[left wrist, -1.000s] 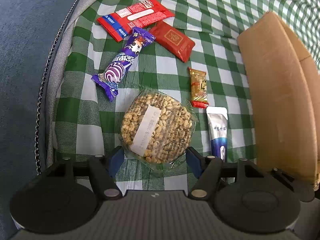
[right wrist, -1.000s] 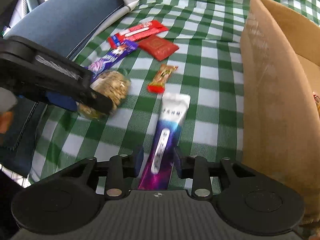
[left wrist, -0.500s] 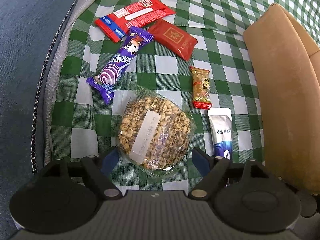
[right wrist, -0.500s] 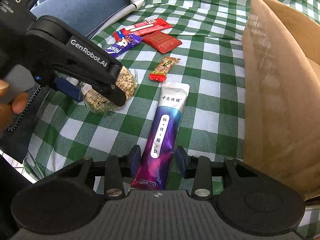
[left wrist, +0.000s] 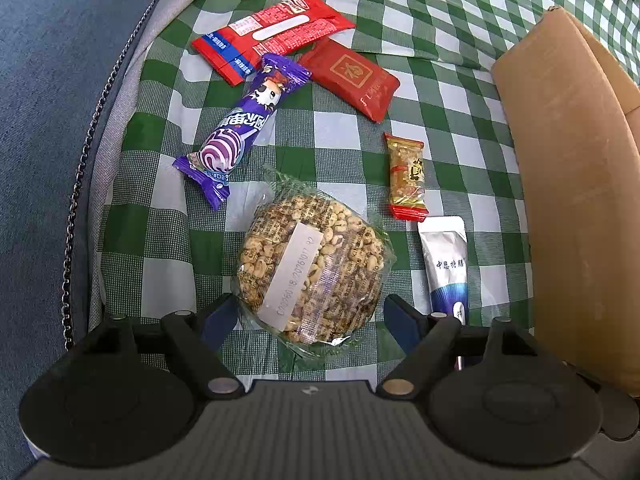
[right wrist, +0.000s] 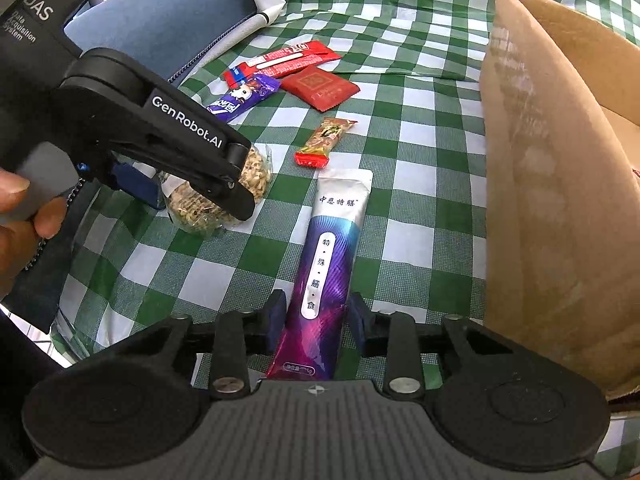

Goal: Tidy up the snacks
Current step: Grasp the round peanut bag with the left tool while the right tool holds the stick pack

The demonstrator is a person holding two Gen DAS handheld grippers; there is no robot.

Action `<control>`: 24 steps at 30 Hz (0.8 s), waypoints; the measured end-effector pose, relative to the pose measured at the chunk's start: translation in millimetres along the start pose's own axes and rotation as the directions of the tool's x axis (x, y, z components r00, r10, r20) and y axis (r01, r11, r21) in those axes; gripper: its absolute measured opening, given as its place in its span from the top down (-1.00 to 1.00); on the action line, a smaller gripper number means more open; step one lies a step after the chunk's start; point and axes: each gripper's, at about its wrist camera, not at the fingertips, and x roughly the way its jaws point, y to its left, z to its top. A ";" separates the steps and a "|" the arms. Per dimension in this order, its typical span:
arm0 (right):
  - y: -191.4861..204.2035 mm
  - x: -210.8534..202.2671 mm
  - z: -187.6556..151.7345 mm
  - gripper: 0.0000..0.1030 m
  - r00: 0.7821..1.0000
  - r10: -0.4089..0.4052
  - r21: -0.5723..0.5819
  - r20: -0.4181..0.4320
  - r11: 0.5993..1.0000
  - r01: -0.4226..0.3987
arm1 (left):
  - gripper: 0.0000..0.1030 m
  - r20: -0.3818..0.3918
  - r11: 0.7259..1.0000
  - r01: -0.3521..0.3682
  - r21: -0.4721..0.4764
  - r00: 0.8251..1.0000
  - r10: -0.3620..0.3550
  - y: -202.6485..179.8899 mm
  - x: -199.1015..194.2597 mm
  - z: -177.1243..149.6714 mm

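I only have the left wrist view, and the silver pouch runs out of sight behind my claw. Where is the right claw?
Observer: The right claw straddles that long pouch near its lower end, one finger on each side.
Operator: Has it gripped it?
Observer: Its jaws have just been closing with the pouch between them. I cannot tell whether the pads press on it.
Operator: What does the hidden end look like?
Observer: It turns purple, with a white label strip down the middle.
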 end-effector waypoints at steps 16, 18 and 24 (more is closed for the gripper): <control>0.6 -4.7 -0.2 0.55 0.999 -0.027 -0.016 0.026 1.000 0.027 | -0.64 0.001 1.000 -0.002 0.003 1.000 0.002 1.5 1.0 1.0; -1.9 -5.1 1.2 0.24 0.999 -0.032 -0.007 0.042 0.999 0.032 | -0.64 0.001 1.000 -0.005 0.001 1.000 0.005 0.3 1.3 1.1; -3.3 3.7 4.7 0.21 0.998 -0.027 -0.005 0.057 1.000 0.027 | -0.65 -0.001 1.000 -0.018 -0.001 1.000 0.018 -1.6 5.2 3.1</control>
